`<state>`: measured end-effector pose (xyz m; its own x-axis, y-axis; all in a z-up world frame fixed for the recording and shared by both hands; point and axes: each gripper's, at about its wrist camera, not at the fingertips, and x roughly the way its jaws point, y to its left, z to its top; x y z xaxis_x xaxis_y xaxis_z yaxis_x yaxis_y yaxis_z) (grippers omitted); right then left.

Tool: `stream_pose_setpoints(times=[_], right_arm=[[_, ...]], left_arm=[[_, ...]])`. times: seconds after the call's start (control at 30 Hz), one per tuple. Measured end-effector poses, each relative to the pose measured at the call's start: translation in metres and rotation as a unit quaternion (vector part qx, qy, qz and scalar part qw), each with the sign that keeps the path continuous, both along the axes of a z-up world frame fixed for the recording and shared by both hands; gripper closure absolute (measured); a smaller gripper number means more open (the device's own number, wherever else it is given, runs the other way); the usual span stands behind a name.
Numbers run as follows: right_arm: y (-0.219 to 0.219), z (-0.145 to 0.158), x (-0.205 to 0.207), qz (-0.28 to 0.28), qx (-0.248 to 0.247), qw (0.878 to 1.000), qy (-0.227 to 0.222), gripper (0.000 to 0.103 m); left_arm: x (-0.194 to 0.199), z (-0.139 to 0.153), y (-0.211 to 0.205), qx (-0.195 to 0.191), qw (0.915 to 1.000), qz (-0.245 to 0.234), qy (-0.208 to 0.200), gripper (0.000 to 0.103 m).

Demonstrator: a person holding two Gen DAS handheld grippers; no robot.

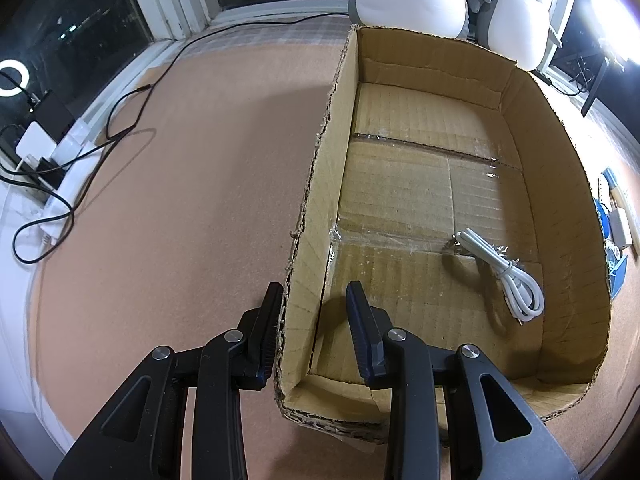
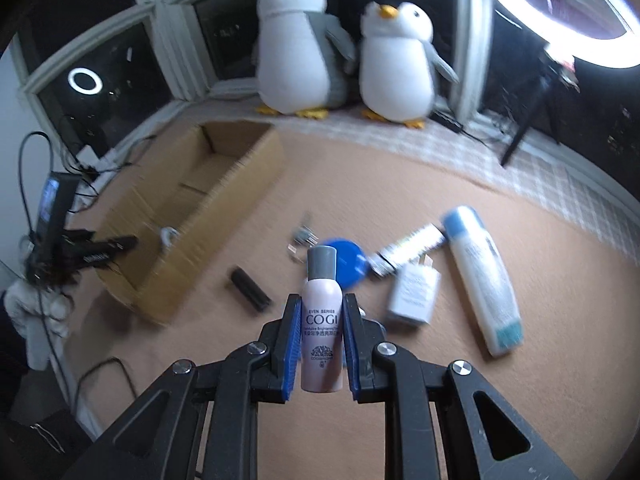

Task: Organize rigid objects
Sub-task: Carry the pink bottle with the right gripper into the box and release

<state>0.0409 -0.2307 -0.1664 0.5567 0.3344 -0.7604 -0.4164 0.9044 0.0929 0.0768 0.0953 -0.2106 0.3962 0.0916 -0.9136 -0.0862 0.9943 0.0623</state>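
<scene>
Spray bottle (image 2: 322, 320) — pale pink, grey cap, "COGI" on its label — is the piece in hand, and the cardboard box (image 1: 556, 184) looks like its destination.

From the left wrist view, the left hand-held gripper (image 1: 316, 300) straddles the box's near-left wall: one finger outside over the tabletop (image 1: 180, 200), the other inside. The jaws are spread, with a visible gap on the inner side, so they bracket the wall rather than clamp it. Inside the box lies only a coiled white cable (image 1: 508, 272), towards the near right corner. Two plush penguins (image 1: 516, 12) stand behind the far wall.

From the right wrist view, the right hand-held gripper (image 2: 320, 300) pinches the spray bottle upright between its blue pads, held above the tabletop. Beyond it lie a blue lid (image 2: 350, 260), a white charger plug (image 2: 414, 292), a large white-and-blue bottle (image 2: 482, 280), a silvery tube (image 2: 412, 246) and a small black bar (image 2: 250, 285). The box sits well apart, to the left.

Risks, as I judge them: the bottle is round and smooth, gripped low on its body, so it could twist or slip between the pads during the carry. The box is light and unclamped — a knock against its rim might shove it, or the bottle could land on the cable and roll.
</scene>
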Motion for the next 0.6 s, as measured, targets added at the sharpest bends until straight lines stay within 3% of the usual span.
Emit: stream_pose_setpoints(times=[0.3, 0.6], right_arm=[[0.082, 0.015, 0.015, 0.063, 0.02, 0.998, -0.015, 0.085], [0.12, 0.008, 0.026, 0.083, 0.02, 0.996, -0.007, 0.085]], left_arm=[[0.0, 0.0, 0.001, -0.004, 1.0, 0.002, -0.002, 0.072], [0.0, 0.0, -0.001, 0.0, 1.0, 0.0, -0.004, 0.072]])
